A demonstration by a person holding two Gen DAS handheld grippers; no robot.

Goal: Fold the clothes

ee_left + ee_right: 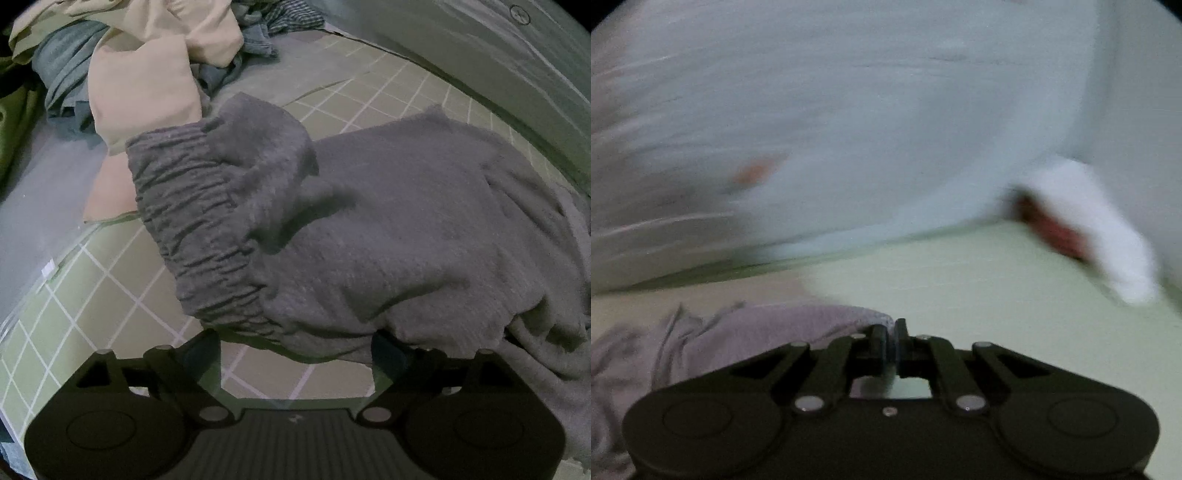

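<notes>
grey fleece fills most of my left wrist view: a pair of grey sweatpants (388,229) lies spread on the green checked cloth (122,295), its gathered elastic waistband (192,229) turned toward the heap of laundry. my left gripper (295,354) hangs just short of the sweatpants' near edge, its jaws standing wide apart with nothing between them; only bare checked cloth shows in the gap. beyond the waistband, a cream garment (144,88) drapes over blue-grey clothes (62,74), and a striped piece (291,14) sits at the far end of that heap. an olive green fabric (14,122) lies past the heap, at the frame's edge.

my right wrist view is smeared with blur. my right gripper (891,334) has its fingers pressed together, and a fold of the sweatpants (768,325) seems pinched between the pads, the fabric trailing off to one side of the gripper. past the sweatpants runs a pale wall (849,110), with a white object (1108,236) too blurred for me to name.
</notes>
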